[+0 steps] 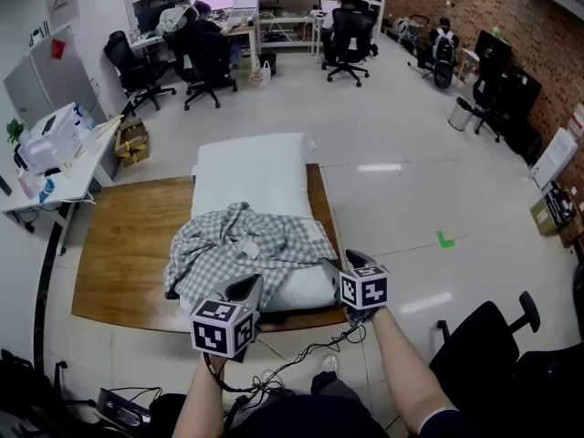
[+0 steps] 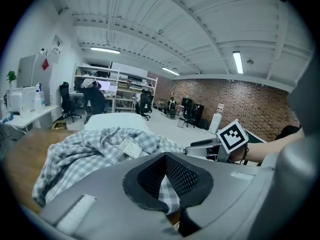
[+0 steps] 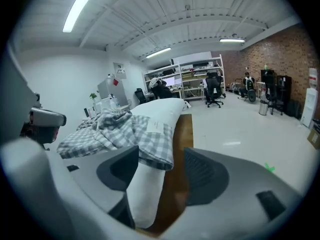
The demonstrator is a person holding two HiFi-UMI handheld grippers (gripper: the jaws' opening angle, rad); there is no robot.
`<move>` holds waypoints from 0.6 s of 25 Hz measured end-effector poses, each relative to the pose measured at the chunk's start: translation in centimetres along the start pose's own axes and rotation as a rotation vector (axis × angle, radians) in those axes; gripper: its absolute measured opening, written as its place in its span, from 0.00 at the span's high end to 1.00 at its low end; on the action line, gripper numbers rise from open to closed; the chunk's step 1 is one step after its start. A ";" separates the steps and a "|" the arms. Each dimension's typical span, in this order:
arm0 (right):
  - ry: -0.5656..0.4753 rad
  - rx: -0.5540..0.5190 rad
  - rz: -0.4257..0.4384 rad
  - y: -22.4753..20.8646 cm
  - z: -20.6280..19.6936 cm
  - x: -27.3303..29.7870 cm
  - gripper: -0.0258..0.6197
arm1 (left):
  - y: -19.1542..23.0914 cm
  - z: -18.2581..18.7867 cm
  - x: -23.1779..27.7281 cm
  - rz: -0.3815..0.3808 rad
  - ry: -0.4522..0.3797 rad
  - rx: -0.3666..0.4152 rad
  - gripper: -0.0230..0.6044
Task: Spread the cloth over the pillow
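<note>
A white pillow (image 1: 251, 172) lies lengthwise on a low wooden table (image 1: 128, 245). A crumpled grey-and-white checked cloth (image 1: 242, 240) covers its near half, with a white label on top. My left gripper (image 1: 248, 286) is at the cloth's near edge, shut on a fold of it; the left gripper view shows checked fabric pinched between the pads (image 2: 165, 179). My right gripper (image 1: 339, 261) is at the pillow's near right corner. Its jaws stand wide open (image 3: 160, 169) around the cloth's hem (image 3: 150, 149) and the pillow's end (image 3: 142, 199), pressing neither.
Cables (image 1: 292, 368) trail on the floor by the table's near edge. A black office chair (image 1: 484, 354) stands at the lower right. A white desk with equipment (image 1: 50, 153) and a cardboard box (image 1: 132, 140) are at the left. Seated people and desks (image 1: 210, 35) fill the back.
</note>
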State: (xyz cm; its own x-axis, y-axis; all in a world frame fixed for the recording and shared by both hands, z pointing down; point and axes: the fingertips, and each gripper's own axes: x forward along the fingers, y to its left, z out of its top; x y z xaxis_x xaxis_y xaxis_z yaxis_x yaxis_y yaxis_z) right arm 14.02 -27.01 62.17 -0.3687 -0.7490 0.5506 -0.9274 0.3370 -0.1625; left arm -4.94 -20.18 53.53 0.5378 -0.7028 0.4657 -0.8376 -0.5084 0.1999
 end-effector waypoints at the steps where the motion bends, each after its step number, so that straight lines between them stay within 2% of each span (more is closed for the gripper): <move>1: 0.004 0.014 0.011 -0.1 -0.1 0.3 0.51 | 0.1 -0.1 -0.1 0.004 0.003 -0.003 0.95; 6: 0.010 0.116 0.125 -0.1 -1.1 2.3 0.51 | 0.9 -0.5 -0.7 0.037 0.011 -0.017 0.95; 9: 0.009 0.167 0.213 0.8 -1.1 3.0 0.58 | 1.4 -0.5 -1.1 0.052 0.009 -0.026 0.95; 11: 0.014 0.119 0.217 1.3 -0.5 2.9 0.69 | 1.7 -0.5 -1.2 0.059 0.009 -0.031 0.95; 13: 0.005 0.017 0.171 1.7 0.3 2.4 0.84 | 2.1 -0.4 -1.5 0.068 0.004 -0.036 0.95; 14: -0.003 -0.033 0.143 1.7 0.8 2.1 0.89 | 2.3 -0.3 -1.6 0.073 -0.001 -0.036 0.95; 15: -0.012 -0.072 0.121 1.8 1.2 1.8 0.89 | 2.7 -0.1 -1.7 0.078 -0.007 -0.036 0.95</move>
State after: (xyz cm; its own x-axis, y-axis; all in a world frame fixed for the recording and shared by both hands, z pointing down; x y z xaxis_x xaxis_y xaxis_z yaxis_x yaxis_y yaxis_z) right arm 11.64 -28.48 61.91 -0.4787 -0.7072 0.5202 -0.8692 0.4651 -0.1676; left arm -8.11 -20.32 53.35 0.4713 -0.7431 0.4749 -0.8798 -0.4340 0.1941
